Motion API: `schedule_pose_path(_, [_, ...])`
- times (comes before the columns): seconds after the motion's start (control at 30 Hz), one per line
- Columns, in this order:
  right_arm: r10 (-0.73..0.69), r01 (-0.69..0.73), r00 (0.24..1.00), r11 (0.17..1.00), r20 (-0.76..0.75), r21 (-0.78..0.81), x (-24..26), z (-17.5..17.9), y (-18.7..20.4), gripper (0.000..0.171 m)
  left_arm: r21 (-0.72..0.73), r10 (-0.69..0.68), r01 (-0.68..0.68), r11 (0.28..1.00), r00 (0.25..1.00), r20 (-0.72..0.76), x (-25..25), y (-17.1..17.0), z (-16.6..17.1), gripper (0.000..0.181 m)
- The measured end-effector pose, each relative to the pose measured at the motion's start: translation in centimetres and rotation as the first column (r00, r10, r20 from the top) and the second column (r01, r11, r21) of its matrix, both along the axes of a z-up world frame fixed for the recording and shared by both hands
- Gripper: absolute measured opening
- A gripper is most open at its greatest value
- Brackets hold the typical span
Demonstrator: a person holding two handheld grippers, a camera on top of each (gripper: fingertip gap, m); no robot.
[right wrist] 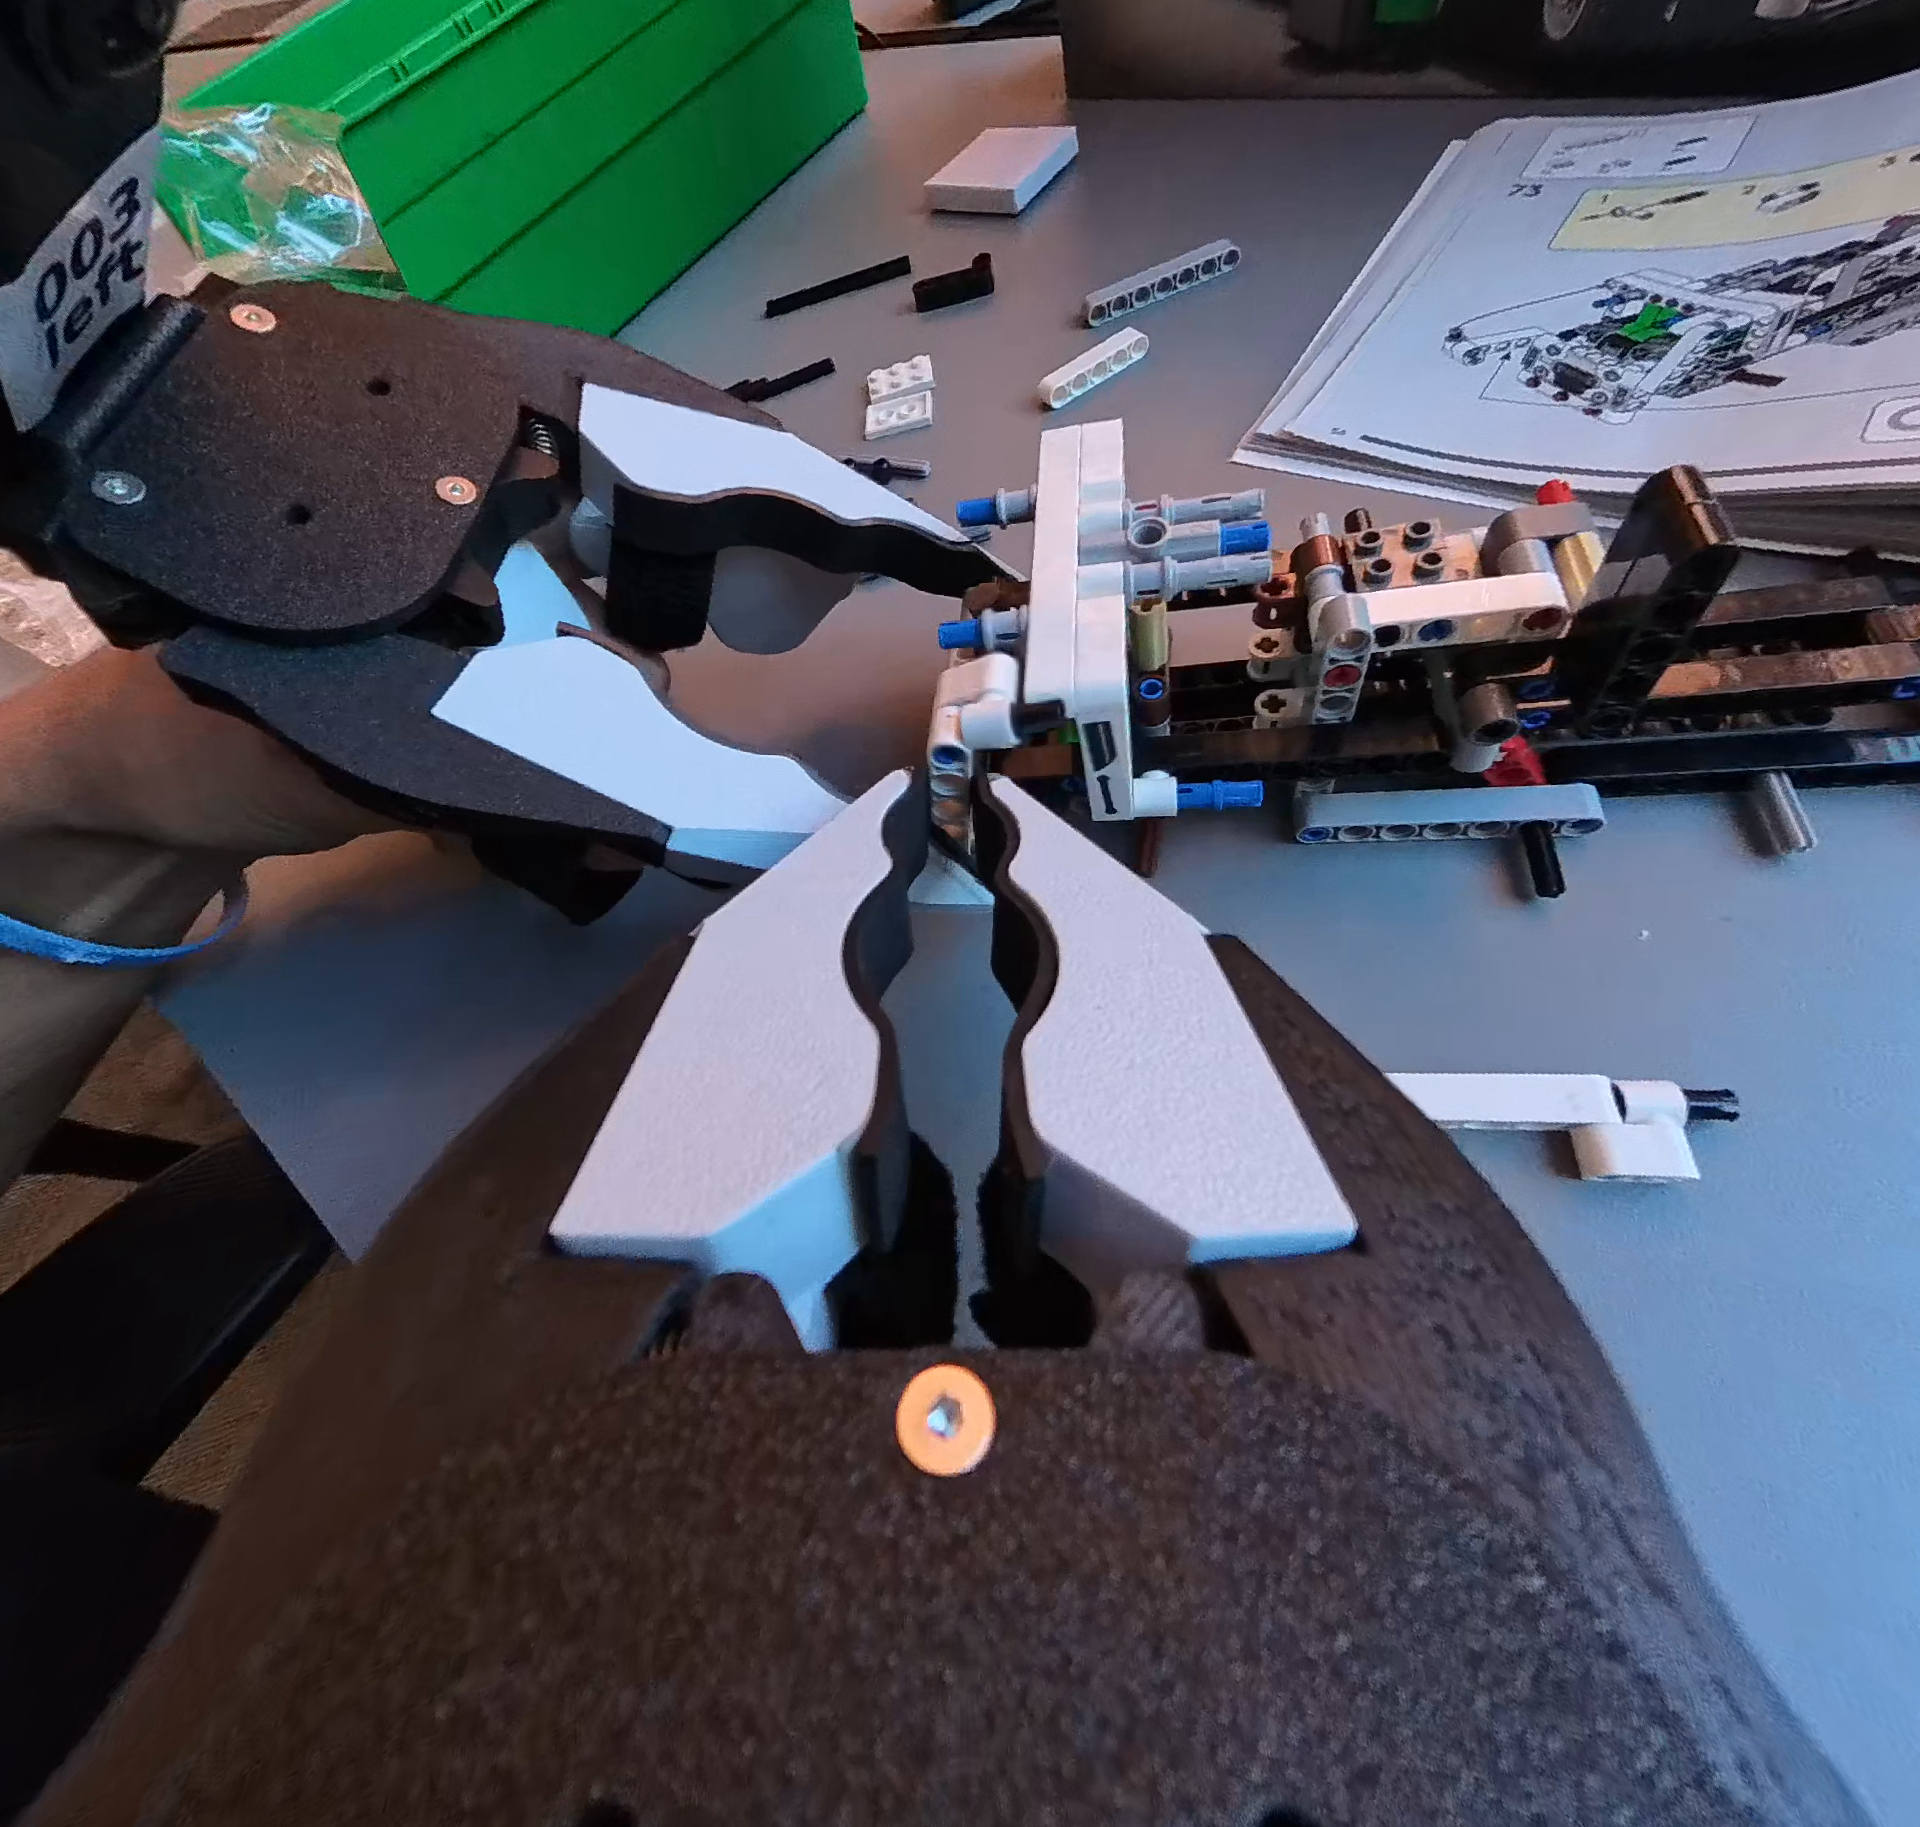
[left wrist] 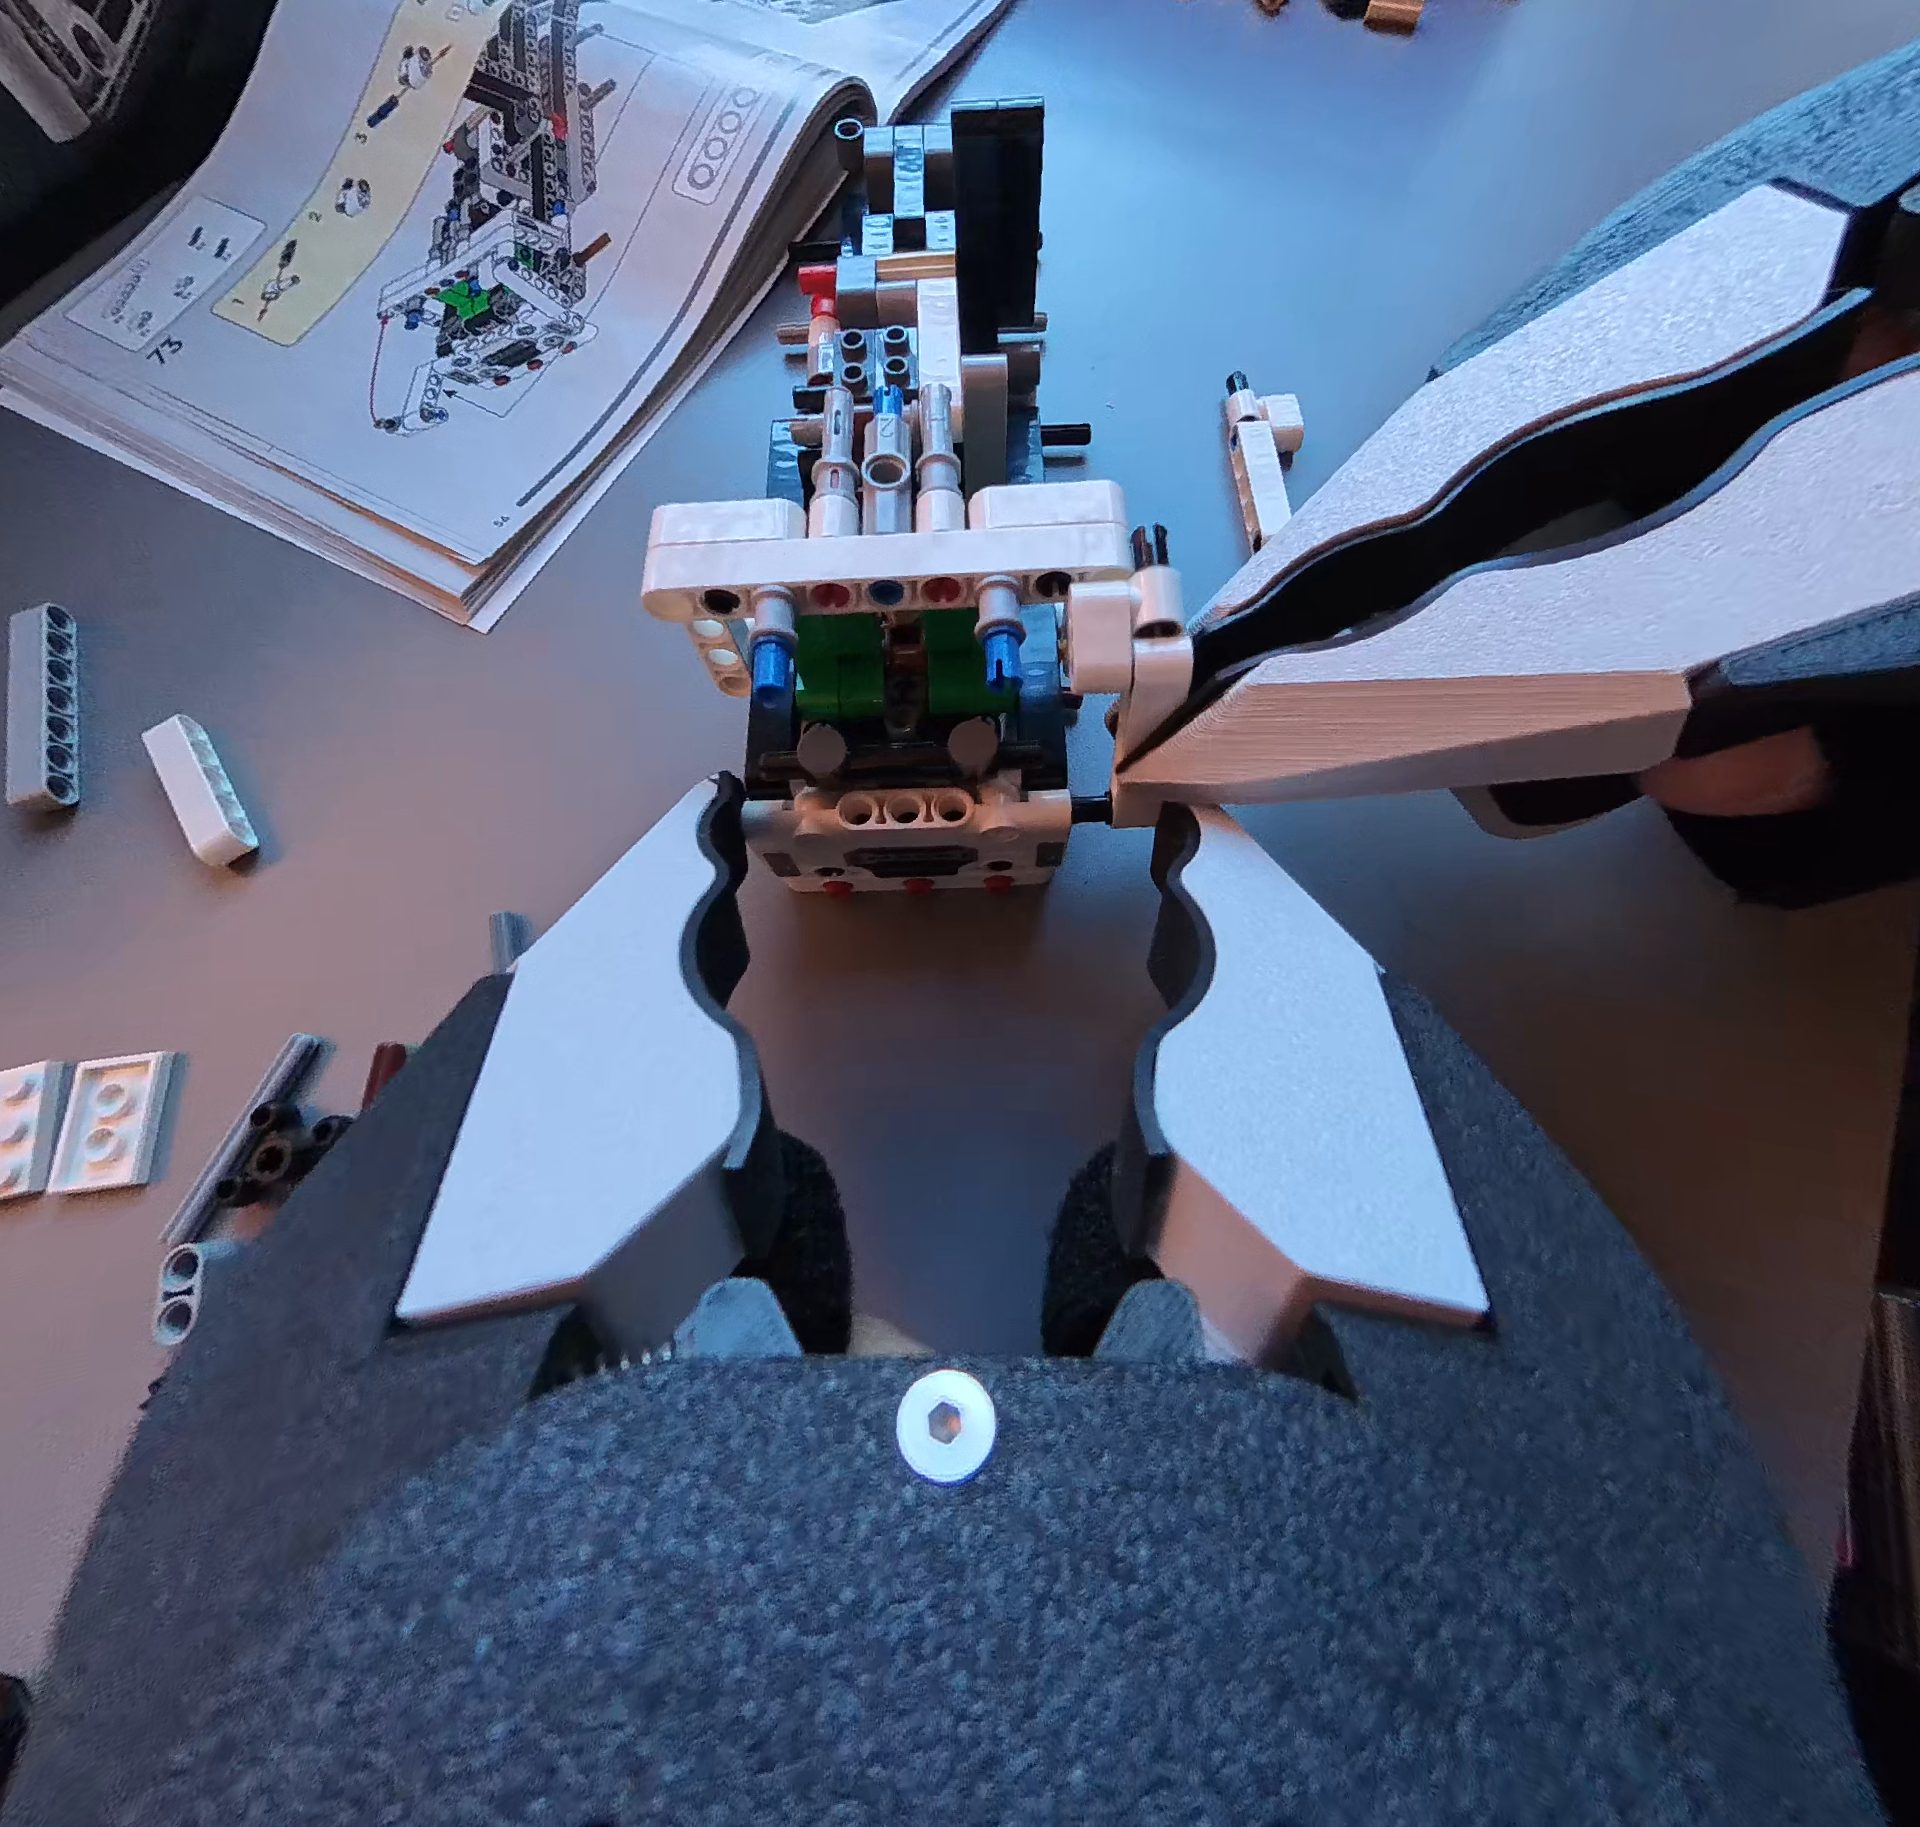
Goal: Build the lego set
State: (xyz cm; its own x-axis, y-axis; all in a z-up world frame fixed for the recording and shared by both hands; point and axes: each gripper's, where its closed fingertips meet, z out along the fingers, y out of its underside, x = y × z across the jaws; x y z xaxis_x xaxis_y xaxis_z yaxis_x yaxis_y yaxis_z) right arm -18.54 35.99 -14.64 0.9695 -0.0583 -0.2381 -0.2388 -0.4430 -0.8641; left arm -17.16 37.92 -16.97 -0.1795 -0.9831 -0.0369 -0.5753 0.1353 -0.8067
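Grey table (right wrist: 1714, 946); right tool (right wrist: 951, 790) seemingly grips beam (right wrist: 948, 775).

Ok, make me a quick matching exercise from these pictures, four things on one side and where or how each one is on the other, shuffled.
Things:
1. left claw
2. right claw
3. instruction booklet
4. green bin

States:
A. lying open on the table
B. shut on a small white piece at the model's side
C. open around the model's front end
D. standing at the back of the table

Pairs: 1-C, 2-B, 3-A, 4-D
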Motion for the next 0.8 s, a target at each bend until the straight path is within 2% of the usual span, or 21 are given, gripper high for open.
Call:
schedule_pose_path(0.17, [-0.027,0.027,0.997,1.0,0.073,0.003,0.29,0.07,-0.39,0.007,0.0,0.053,-0.053,0.999,0.999,0.003,0.09,-0.41,0.06,0.078])
schedule_pose_path(0.3, [-0.026,0.026,1.0,1.0,0.007,0.011,0.35,0.09,-0.59,0.007,-0.02,0.046,-0.046,0.999,0.999,0.004,0.06,-0.59,0.12,0.078])
schedule_pose_path(0.5, [-0.027,0.029,0.996,0.999,-0.085,0.022,0.45,0.08,-0.61,0.007,0.006,0.035,-0.035,0.999,0.999,-0.005,0.17,-0.98,-0.09,0.089])
schedule_pose_path(0.6, [-0.025,0.026,0.997,1.0,-0.071,0.017,0.35,0.04,-0.55,0.007,0.031,0.077,-0.077,0.997,0.997,-0.003,0.41,-0.49,-0.13,0.08])
schedule_pose_path(0.8, [-0.031,0.031,1.0,0.999,0.006,0.012,0.27,0.09,-0.52,0.007,0.033,0.088,-0.088,0.996,0.996,0.0,0.43,-0.33,-0.09,0.079])
